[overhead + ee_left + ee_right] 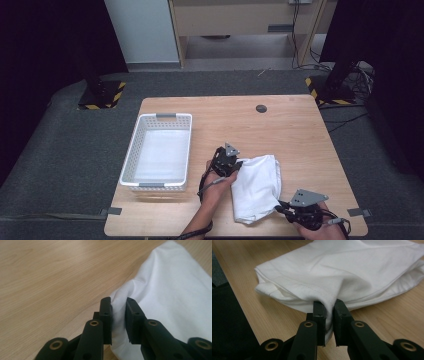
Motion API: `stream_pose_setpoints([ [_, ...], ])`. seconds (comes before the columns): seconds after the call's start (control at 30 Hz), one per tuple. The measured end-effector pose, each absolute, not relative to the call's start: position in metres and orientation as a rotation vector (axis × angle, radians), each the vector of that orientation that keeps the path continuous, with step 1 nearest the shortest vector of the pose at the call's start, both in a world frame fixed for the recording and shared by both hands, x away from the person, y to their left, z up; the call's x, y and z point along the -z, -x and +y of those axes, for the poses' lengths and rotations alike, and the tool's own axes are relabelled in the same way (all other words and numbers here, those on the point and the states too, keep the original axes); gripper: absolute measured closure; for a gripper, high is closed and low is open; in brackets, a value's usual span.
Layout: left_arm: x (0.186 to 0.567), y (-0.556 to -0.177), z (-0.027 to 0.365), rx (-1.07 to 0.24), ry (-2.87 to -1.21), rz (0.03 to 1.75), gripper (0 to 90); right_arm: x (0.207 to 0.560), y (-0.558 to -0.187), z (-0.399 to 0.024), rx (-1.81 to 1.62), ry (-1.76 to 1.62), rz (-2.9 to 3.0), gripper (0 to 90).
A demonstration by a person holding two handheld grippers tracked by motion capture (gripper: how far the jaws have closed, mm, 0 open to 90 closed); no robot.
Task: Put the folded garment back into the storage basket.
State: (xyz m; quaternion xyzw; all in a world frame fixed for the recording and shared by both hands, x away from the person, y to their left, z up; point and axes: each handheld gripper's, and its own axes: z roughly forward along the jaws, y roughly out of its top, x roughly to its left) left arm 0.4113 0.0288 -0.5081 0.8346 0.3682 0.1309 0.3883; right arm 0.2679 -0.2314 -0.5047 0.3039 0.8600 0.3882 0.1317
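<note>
Black jaws of my left gripper (pixel 118 315) are clamped on a fold at the white cloth's (pixel 256 186) upper left edge; my right gripper (pixel 329 315) pinches its near hem. The folded cloth lies on the wooden table (pixel 300 130), right of the white basket (pixel 131 160).

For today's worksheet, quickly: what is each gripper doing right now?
Left gripper: closed on the folded white cloth.
Right gripper: closed on the same cloth's edge.
</note>
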Motion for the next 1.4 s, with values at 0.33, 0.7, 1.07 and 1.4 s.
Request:
stream_pose_setpoints([
  [0.33,0.481,-0.408,0.028,-0.343,-2.108,0.902,78.7,0.477,-0.272,-0.227,-1.127,-0.836,2.501,82.1],
  [0.7,0.465,-0.409,0.031,-0.355,-2.097,0.880,79.1,0.457,-0.277,-0.219,-1.133,-0.802,2.507,82.2],
  [1.07,0.437,-0.411,0.040,-0.362,-2.062,0.876,79.7,0.437,-0.285,-0.216,-1.152,-0.799,2.503,82.2],
  [1.4,0.412,-0.421,0.051,-0.370,-2.084,0.853,79.9,0.417,-0.295,-0.205,-1.195,-0.778,2.476,82.1],
])
